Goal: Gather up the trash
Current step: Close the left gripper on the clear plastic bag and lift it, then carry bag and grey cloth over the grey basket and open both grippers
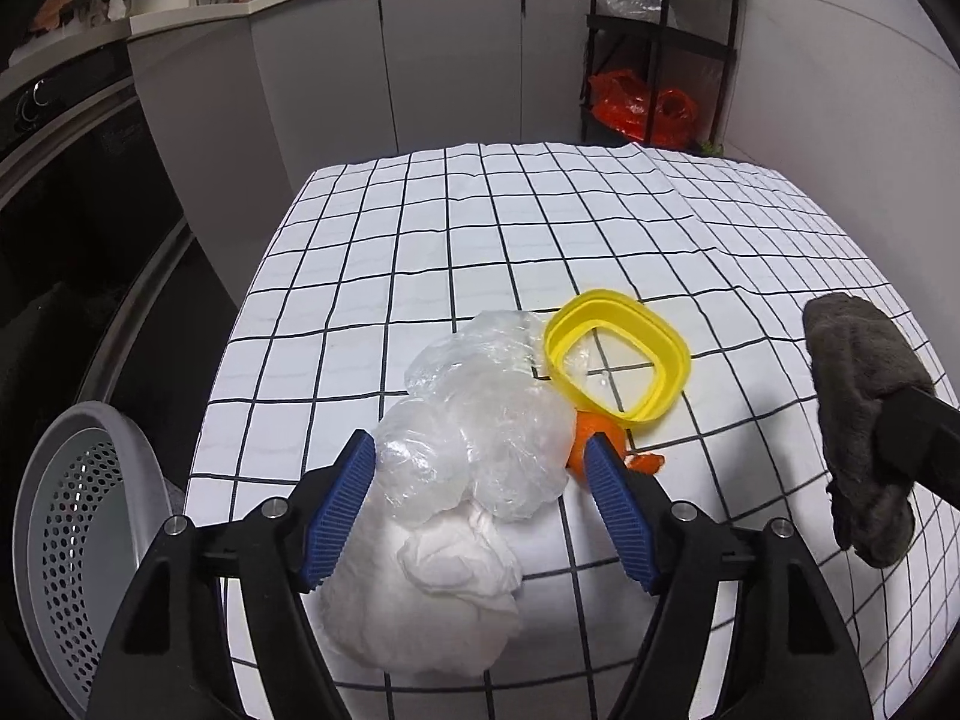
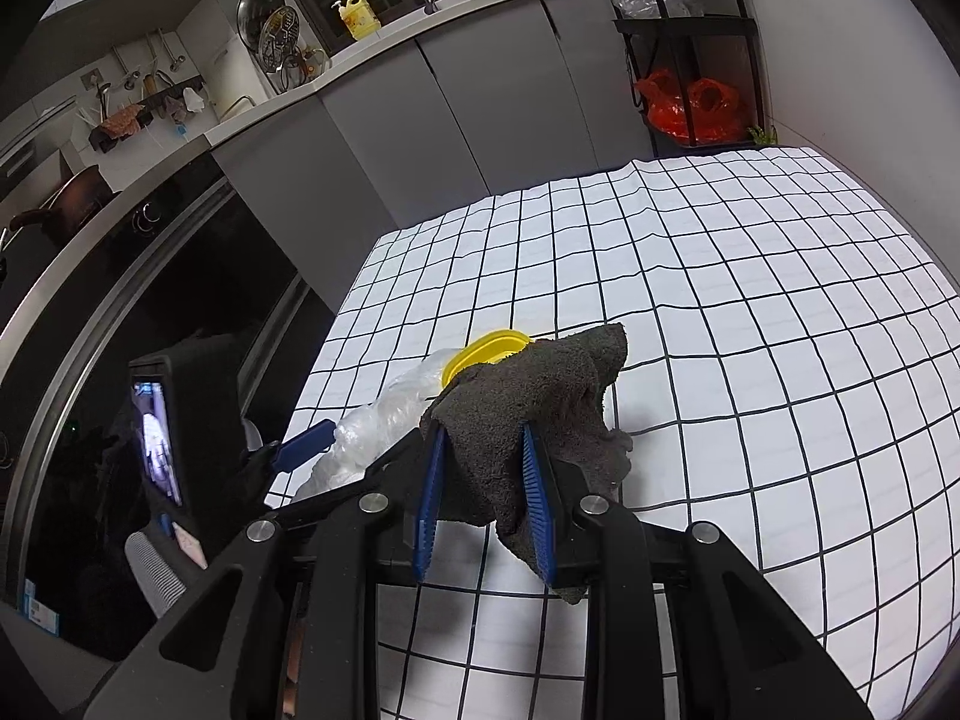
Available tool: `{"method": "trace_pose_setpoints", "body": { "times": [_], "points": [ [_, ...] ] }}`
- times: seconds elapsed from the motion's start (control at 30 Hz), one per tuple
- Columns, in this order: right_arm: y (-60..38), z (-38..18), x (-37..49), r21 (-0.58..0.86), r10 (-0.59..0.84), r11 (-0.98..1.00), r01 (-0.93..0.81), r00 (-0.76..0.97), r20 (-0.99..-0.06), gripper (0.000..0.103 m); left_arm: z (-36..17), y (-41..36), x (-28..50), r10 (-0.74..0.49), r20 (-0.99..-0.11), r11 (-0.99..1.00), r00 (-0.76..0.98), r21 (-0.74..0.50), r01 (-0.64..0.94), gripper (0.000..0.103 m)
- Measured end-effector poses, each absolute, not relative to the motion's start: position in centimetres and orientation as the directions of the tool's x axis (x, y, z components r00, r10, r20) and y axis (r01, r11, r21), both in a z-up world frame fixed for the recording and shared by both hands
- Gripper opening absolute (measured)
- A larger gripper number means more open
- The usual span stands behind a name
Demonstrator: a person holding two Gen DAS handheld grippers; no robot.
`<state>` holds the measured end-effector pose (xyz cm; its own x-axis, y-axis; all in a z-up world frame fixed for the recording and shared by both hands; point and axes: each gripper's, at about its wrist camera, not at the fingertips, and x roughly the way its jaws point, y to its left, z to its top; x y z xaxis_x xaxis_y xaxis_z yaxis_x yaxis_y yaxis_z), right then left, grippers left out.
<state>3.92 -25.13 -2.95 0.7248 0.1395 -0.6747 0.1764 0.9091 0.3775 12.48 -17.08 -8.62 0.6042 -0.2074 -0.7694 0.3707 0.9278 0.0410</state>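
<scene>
A clear crumpled plastic bag and a white crumpled tissue lie on the checked tablecloth. My left gripper is open, its blue fingers on either side of the bag and tissue. An orange peel lies behind the right finger, next to a yellow ring-shaped lid. My right gripper is shut on a dark grey cloth; the cloth also shows at the right of the left wrist view. The bag and lid show beyond it.
A grey perforated bin stands off the table's left edge. A dark oven front and grey cabinets are behind. A black shelf with red bags stands at the far right.
</scene>
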Motion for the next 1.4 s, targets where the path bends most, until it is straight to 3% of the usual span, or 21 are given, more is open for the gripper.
{"method": "trace_pose_setpoints", "body": {
  "times": [0.07,0.13,0.33,0.93,1.4],
  "points": [
    [-25.0,-3.0,4.0,0.375,0.14,0.91,0.177,0.721,-0.678,0.025,-8.8,-17.0,12.6,-0.211,-0.773,0.928,0.598,0.034,0.372,0.056],
    [-25.0,-3.0,4.1,0.373,0.139,0.911,0.176,0.72,-0.68,0.025,-8.8,-17.0,12.7,-0.217,-0.777,0.925,0.591,0.03,0.379,0.03],
    [-24.8,-3.1,4.1,0.373,0.139,0.911,0.177,0.72,-0.68,0.025,-8.2,-16.7,12.2,-0.241,-0.774,0.92,0.586,0.011,0.392,0.009],
    [-23.9,-2.2,3.8,0.365,0.135,0.917,0.162,0.734,-0.665,0.025,0.0,-11.6,8.2,-0.326,-0.631,0.925,0.704,-0.057,0.377,0.008],
    [-16.2,-0.4,5.7,0.375,0.252,0.927,0.001,0.739,-0.625,0.025,1.5,-1.0,5.6,-0.158,-0.606,0.981,0.779,-0.007,0.194,0.008]
  ]
}}
